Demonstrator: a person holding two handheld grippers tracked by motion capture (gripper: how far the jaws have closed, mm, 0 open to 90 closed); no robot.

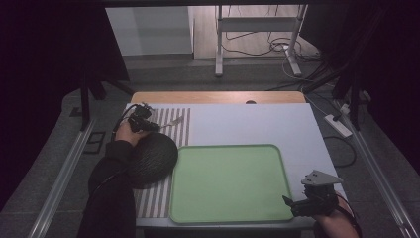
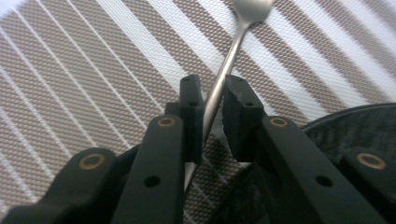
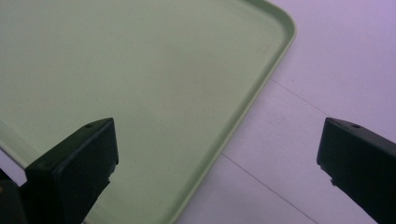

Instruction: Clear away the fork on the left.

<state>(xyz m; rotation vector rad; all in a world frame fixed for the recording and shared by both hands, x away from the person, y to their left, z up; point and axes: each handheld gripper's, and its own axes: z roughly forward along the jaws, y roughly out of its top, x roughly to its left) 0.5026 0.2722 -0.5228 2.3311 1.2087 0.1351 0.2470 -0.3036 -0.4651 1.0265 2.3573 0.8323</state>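
Observation:
A silver fork (image 1: 172, 121) lies on a brown-and-white striped placemat (image 1: 184, 130) at the table's far left. My left gripper (image 1: 156, 126) reaches to it from the left. In the left gripper view the fork's handle (image 2: 232, 49) runs between the jaws of the left gripper (image 2: 213, 95), close against the left pad (image 2: 191, 100), with a narrow gap to the right pad. My right gripper (image 1: 292, 205) rests at the near right, by the corner of a green tray (image 1: 228, 183). The right gripper (image 3: 217, 144) stands wide open over the tray's rim (image 3: 261, 88), with nothing between its fingers.
A dark round textured bowl-like thing (image 1: 151, 158) sits on the placemat (image 2: 84, 74) just near of the left hand, and its edge (image 2: 355, 130) shows right of the left jaws. White table surface (image 1: 247, 121) lies behind and right of the tray.

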